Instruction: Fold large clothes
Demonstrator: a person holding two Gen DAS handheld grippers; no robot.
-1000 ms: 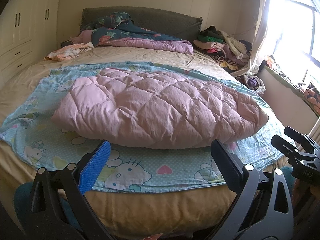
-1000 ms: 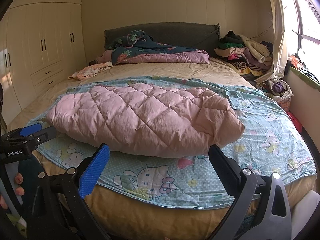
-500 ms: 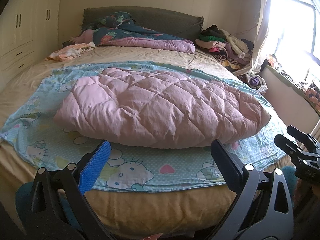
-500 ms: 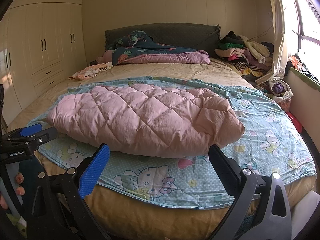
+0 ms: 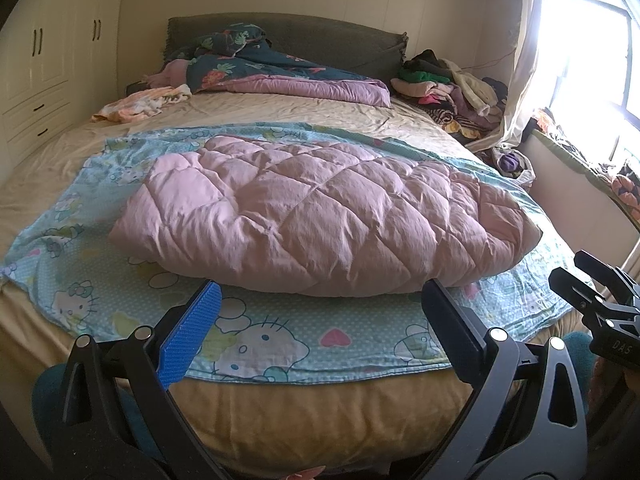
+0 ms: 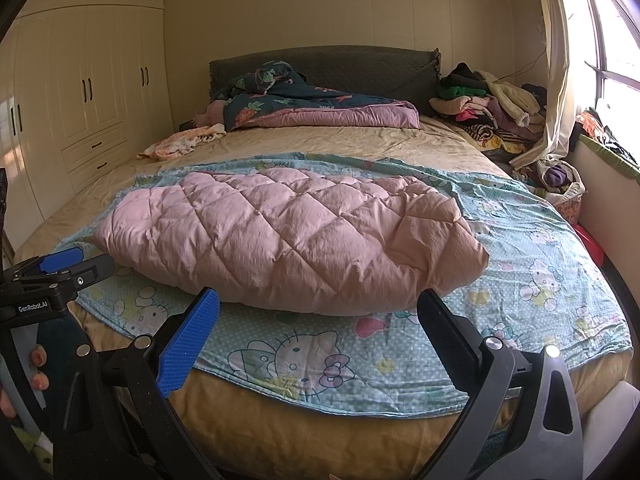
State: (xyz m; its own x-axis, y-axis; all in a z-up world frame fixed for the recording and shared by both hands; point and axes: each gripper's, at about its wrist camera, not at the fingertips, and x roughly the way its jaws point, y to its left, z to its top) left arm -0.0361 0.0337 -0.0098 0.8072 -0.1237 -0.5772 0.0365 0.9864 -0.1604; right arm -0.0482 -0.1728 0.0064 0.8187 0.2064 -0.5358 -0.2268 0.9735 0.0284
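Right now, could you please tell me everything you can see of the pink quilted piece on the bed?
The pink quilted piece looks like puffy padded fabric stitched in diamonds, wrinkled, folded into a thick oblong bundle. It lies flat across the light blue cartoon-cat sheet, near the bed's foot. Only that sheet touches it; both grippers are clear of it.

The pale wardrobe [image 6: 60,120] is cut off by the left edge. The heap of mixed clothes [image 5: 452,88] beside the dark headboard is too jumbled to tell its pieces apart. The window [image 5: 592,48] is washed out by glare. The pink quilted padded garment [image 6: 288,240] hides the cartoon-print blue sheet [image 6: 540,264] beneath.
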